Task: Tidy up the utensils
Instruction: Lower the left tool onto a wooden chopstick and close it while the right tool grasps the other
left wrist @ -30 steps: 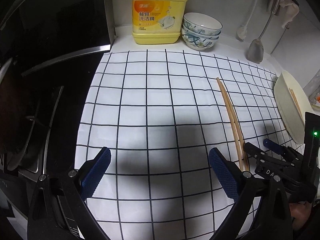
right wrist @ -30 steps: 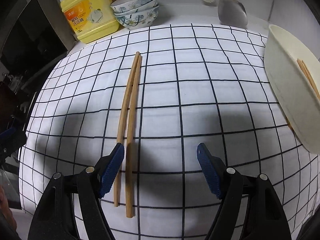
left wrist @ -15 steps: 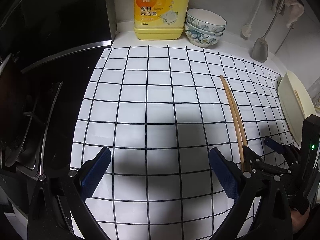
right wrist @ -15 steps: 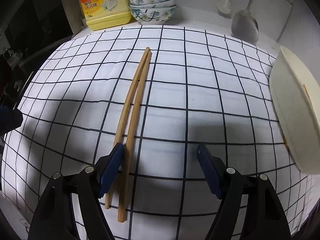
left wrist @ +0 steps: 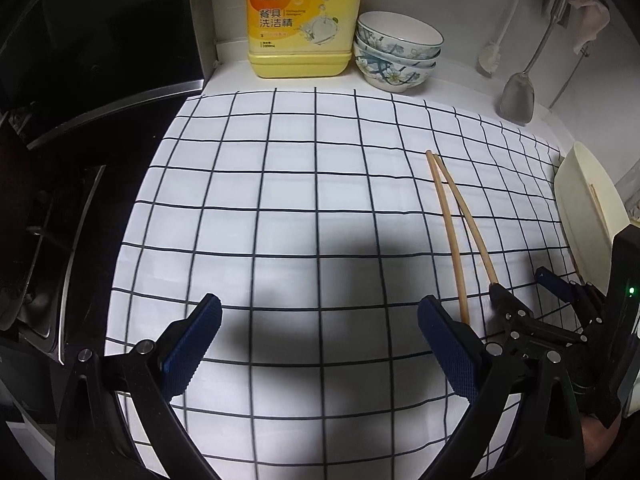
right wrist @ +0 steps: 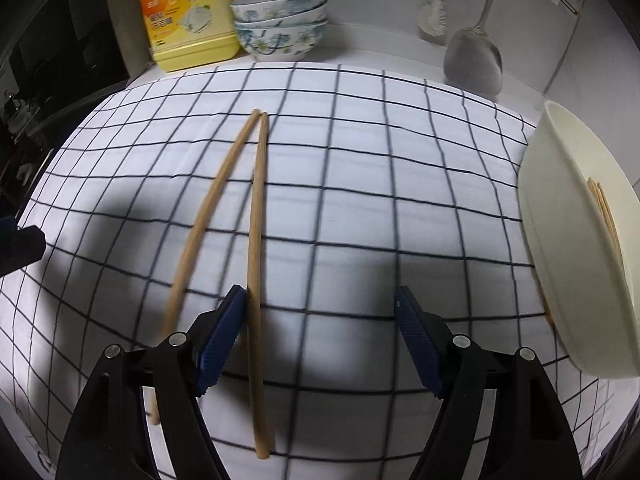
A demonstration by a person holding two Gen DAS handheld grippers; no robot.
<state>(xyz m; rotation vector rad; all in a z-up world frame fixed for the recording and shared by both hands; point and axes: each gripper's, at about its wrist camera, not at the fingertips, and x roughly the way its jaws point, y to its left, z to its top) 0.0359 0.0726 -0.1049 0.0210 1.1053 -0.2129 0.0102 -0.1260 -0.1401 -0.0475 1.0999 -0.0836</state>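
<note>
Your right claw [right wrist: 320, 332] is spread wide, holding nothing; one chopstick [right wrist: 256, 280] lies against its left pad [right wrist: 220, 336], the other chopstick [right wrist: 200, 224] outside. Both are thin, stiff and light, so they roll: pinch near their thick ends.

A yellow detergent jug [left wrist: 305, 20] stands beside stacked floral bowls [left wrist: 396, 56] behind the checked cloth [left wrist: 280, 216].

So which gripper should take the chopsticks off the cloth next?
Right. The right gripper is open with one of the chopsticks between its jaws; the left gripper, also open, sits over bare checked cloth beside them.
</note>
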